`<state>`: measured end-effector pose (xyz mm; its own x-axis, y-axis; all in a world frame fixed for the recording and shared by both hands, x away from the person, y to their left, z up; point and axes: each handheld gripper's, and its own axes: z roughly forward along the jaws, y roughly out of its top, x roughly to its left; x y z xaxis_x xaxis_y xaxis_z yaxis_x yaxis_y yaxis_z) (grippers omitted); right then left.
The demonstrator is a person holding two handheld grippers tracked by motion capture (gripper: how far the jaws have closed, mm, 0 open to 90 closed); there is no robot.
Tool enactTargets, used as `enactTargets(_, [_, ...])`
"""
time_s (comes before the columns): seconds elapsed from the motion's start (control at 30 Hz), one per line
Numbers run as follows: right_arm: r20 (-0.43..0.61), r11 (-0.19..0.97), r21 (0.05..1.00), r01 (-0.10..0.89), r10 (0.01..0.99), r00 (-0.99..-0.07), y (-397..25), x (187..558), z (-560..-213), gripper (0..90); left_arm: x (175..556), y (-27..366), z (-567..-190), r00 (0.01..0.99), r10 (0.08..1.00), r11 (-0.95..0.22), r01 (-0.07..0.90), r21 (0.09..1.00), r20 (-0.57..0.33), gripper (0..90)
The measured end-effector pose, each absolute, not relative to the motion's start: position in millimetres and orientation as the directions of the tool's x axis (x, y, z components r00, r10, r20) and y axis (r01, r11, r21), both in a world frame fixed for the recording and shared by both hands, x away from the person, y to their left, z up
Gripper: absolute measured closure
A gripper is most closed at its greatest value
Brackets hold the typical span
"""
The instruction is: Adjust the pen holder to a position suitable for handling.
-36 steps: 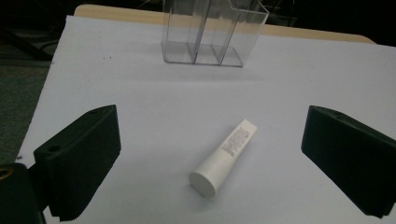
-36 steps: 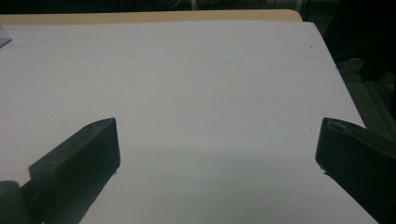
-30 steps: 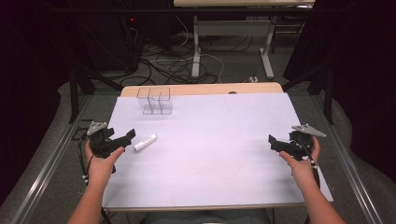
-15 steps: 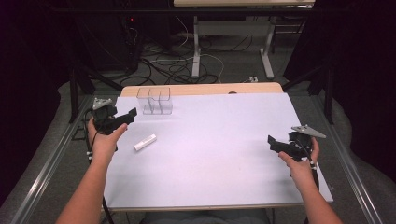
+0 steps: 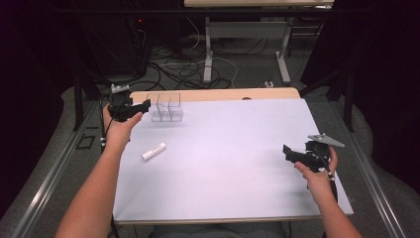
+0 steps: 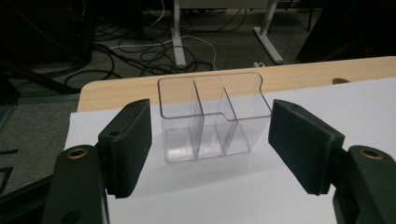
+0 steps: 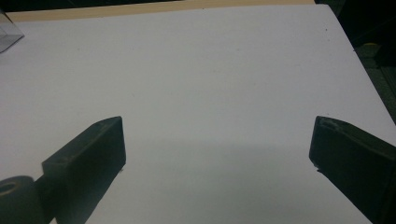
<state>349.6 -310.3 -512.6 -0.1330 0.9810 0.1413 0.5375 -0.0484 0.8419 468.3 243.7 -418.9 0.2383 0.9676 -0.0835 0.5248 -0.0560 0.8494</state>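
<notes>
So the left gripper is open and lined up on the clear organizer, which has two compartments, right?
Not quite: the clear organizer has three compartments, as the left gripper view shows. The left gripper is indeed open and lined up on it.

Right gripper view: clear divided box (image 7: 8, 35) cut by the left edge, only a corner in frame; right tool (image 7: 217, 161) jaw on the right cropped at right and bottom edges. Left gripper view: left tool (image 6: 210, 149) bodies run off the bottom edge. High view: small white object (image 5: 154, 151) on the counter (image 5: 228, 163) too small to identify; the right tool's jaw gap is too small to judge there; forearms cut by the bottom edge.
</notes>
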Motion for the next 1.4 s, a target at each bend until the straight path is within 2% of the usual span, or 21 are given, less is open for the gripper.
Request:
enactTargets(0.07, [0.140,-0.047,0.838,0.544,0.982,-0.130,-311,349,-513,3.7,475,243,-417,0.231,0.970,-0.060,0.529,0.846,-0.076,30.8])
enactTargets(0.13, [0.144,-0.063,0.860,0.507,0.982,-0.122,-310,352,-516,3.7,481,242,-415,0.223,0.972,-0.056,0.536,0.842,-0.077,31.0])
enactTargets(0.17, [0.145,-0.053,0.842,0.537,0.981,-0.129,-311,350,-514,3.7,484,241,-414,0.221,0.973,-0.064,0.537,0.841,-0.068,31.2])
enactTargets(0.3, [0.163,-0.066,0.834,0.547,0.978,-0.131,-310,350,-515,4.5,494,240,-409,0.211,0.976,-0.074,0.539,0.839,-0.050,32.0])
enactTargets(0.8, [0.151,-0.048,0.828,0.559,0.978,-0.140,-307,351,-519,4.9,531,238,-398,0.211,0.973,-0.040,0.549,0.835,-0.092,39.6])
enactTargets(1.2, [0.174,-0.065,0.821,0.567,0.975,-0.141,-307,351,-520,5.1,550,235,-412,0.168,0.982,-0.031,0.597,0.801,-0.087,51.9])
enactTargets(1.4, [0.177,-0.061,0.821,0.568,0.973,-0.151,-307,351,-519,5.1,555,237,-419,0.136,0.981,0.014,0.654,0.757,-0.135,58.8])
